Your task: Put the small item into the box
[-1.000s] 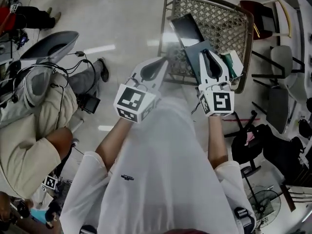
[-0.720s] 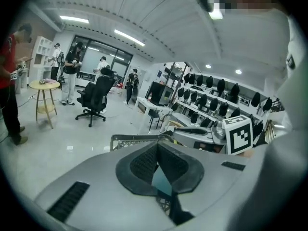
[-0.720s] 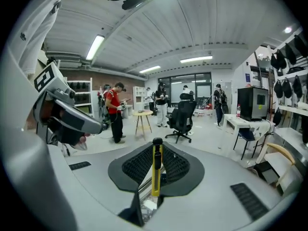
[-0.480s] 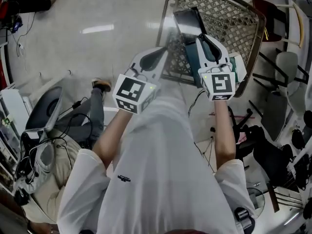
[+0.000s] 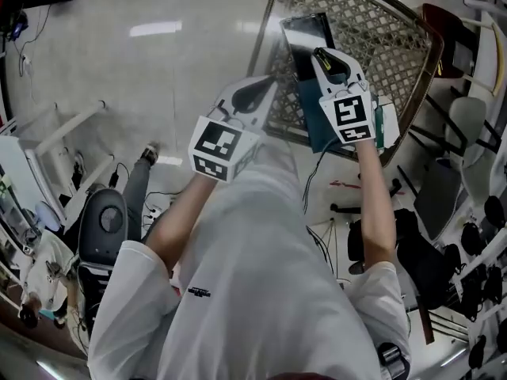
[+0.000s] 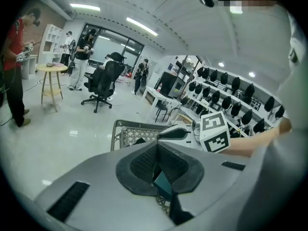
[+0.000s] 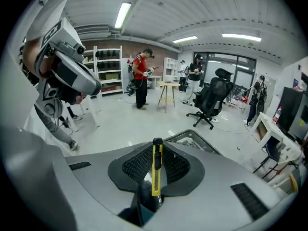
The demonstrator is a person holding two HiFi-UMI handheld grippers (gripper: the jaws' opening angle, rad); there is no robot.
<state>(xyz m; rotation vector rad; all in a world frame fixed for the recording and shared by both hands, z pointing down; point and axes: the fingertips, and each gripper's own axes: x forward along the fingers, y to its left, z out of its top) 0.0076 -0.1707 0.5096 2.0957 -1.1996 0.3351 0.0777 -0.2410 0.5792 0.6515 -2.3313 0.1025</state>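
While the small yellow utility knife (image 7: 155, 172) is clamped between the jaws of my right gripper (image 7: 157, 148), standing up along them, it is not yet in the box. From the head view, that gripper hangs above the dark box (image 5: 306, 39), which lies in a wire basket (image 5: 372, 30) on the floor. My left gripper (image 6: 156, 153) sits just beside the basket's near edge, its jaws pressed together on nothing. I judge the pick done; lowering and letting go remain.
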